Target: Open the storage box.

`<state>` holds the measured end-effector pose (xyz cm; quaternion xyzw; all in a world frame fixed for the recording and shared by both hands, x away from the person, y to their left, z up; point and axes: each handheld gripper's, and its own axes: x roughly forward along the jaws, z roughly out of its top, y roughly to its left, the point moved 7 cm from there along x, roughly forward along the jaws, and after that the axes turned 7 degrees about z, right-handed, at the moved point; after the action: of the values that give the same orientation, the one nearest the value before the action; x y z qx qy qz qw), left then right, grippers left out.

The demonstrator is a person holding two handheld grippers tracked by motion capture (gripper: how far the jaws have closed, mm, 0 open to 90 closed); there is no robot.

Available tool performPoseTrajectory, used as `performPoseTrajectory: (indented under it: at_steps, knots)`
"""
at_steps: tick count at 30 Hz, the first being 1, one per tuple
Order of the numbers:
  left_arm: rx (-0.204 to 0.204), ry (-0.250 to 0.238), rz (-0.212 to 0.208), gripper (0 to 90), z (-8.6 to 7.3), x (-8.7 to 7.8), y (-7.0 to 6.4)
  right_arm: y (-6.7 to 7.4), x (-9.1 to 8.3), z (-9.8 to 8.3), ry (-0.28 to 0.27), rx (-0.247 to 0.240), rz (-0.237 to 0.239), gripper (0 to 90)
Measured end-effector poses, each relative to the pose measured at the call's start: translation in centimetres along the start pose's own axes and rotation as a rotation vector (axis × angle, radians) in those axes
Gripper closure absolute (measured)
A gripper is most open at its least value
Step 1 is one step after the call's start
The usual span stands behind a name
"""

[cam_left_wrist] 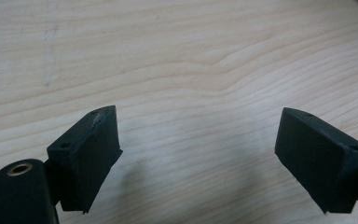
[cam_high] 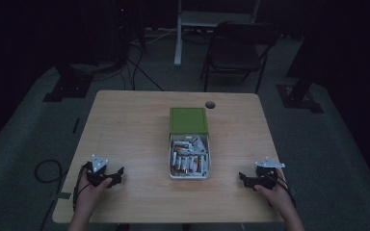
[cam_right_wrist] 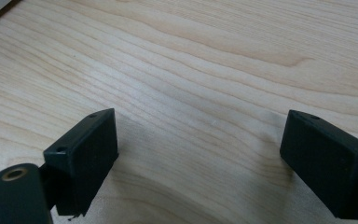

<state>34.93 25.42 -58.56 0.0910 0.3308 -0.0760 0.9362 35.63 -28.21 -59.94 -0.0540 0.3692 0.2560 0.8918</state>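
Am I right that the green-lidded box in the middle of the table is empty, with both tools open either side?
Not empty. The high view shows the box full of batteries. The rest is right: left tool and right tool are open.

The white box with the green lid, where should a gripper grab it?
Probably the white box by its long side walls, coming from above: they stand upright and narrow, with bare wooden table either side. The slid-back green lid leaves it open, full of small items.

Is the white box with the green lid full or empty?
Full. The white box holds a heap of small batteries; its green lid is slid back, leaving them uncovered.
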Motion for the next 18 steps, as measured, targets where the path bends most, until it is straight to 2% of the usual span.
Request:
performPoseTrajectory:
  at_steps: [2, 4, 6, 10, 13, 18]
  knots:
    - [0.0, 0.0, 0.0, 14.5, 0.0, 0.0, 0.0, 0.0, 0.0, 0.0, 0.0, 0.0, 0.0, 10.8]
    - [-0.012, 0.039, 0.014, 14.5, -0.48, 0.25, 0.27, 0.0, 0.0, 0.0, 0.0, 0.0, 0.0, 10.8]
    - [-0.017, 0.046, 0.023, 14.4, -0.48, 0.33, 0.35, 0.0, 0.0, 0.0, 0.0, 0.0, 0.0, 10.8]
    - [-0.032, 0.089, 0.041, 13.4, -0.72, 0.58, 0.59, 0.0, 0.0, 0.0, 0.0, 0.0, 0.0, 10.8]
    - [-0.063, 0.106, 0.038, 10.6, -0.79, 0.69, 0.77, 0.0, 0.0, 0.0, 0.0, 0.0, 0.0, 10.8]
    - [-0.065, 0.105, 0.039, 10.3, -0.78, 0.72, 0.76, 0.0, 0.0, 0.0, 0.0, 0.0, 0.0, 10.8]
